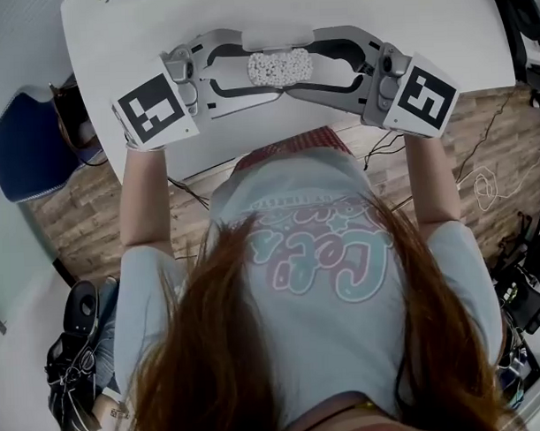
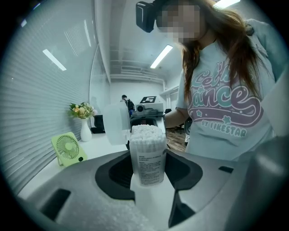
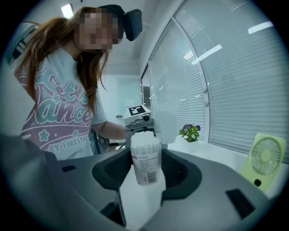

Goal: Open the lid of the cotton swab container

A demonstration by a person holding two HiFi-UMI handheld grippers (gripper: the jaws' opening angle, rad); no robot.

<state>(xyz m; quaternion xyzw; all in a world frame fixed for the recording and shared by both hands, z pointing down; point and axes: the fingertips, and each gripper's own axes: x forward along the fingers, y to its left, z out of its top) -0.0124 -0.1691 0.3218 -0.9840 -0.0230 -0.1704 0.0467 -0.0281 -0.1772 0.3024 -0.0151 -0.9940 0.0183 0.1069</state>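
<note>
A clear cotton swab container (image 1: 280, 68), packed with white swabs, is held upright over the white table (image 1: 405, 20). Its hinged lid (image 1: 277, 38) stands open, flipped back on the far side. My left gripper (image 1: 260, 71) closes on it from the left and my right gripper (image 1: 302, 69) from the right, with their fingers wrapped round its body. In the left gripper view the container (image 2: 147, 155) sits between the jaws with the lid (image 2: 116, 122) swung out to the left. In the right gripper view the container (image 3: 146, 158) shows the lid (image 3: 165, 127) to the right.
A green desk fan (image 2: 68, 148) and a white vase of flowers (image 2: 84, 118) stand on the table by the window blinds. A blue chair (image 1: 24, 139) is at the left. Cables (image 1: 490, 185) lie on the wooden floor beside the person.
</note>
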